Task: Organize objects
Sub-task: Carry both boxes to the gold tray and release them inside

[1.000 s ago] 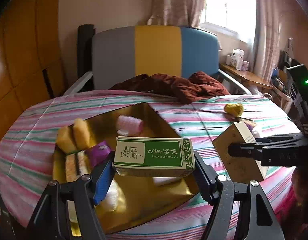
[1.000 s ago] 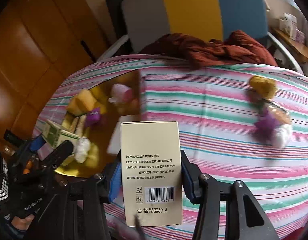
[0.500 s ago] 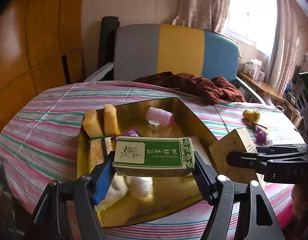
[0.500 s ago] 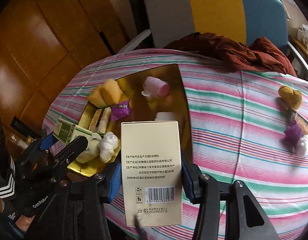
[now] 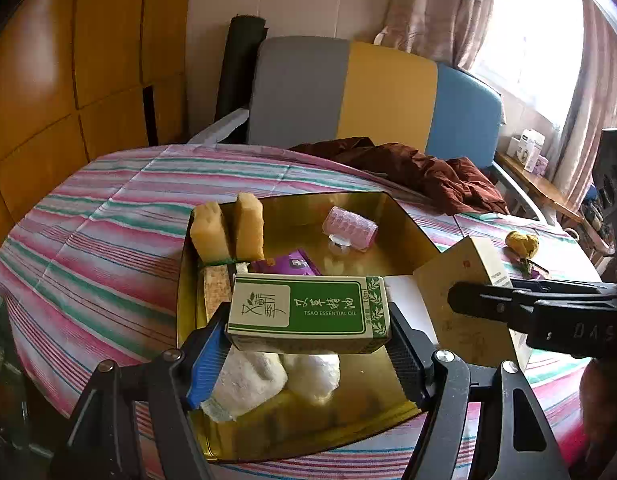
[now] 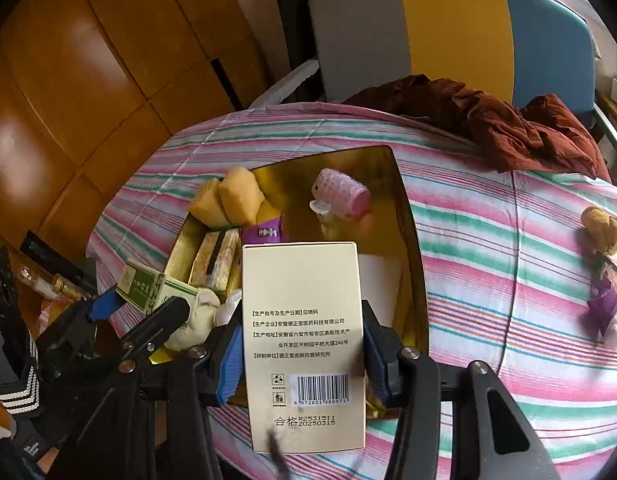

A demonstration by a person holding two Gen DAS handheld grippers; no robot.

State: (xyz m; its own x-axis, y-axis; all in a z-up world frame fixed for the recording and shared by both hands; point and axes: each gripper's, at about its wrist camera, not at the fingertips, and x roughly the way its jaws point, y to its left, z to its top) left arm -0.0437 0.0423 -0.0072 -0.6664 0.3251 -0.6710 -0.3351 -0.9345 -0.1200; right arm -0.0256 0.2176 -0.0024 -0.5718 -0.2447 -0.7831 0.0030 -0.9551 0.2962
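We hold two cartons. Left gripper [image 5: 308,344]: fingers pinching the green essential-oil box [image 5: 308,307] by its ends, centre frame, above the gold tray [image 5: 408,216]. Right gripper [image 6: 302,356]: fingers pinching the cream box [image 6: 304,344], lower centre, above the tray's near edge.

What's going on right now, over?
Left gripper shut on green box. Right gripper shut on beige box. Both over gold tray, already crowded.
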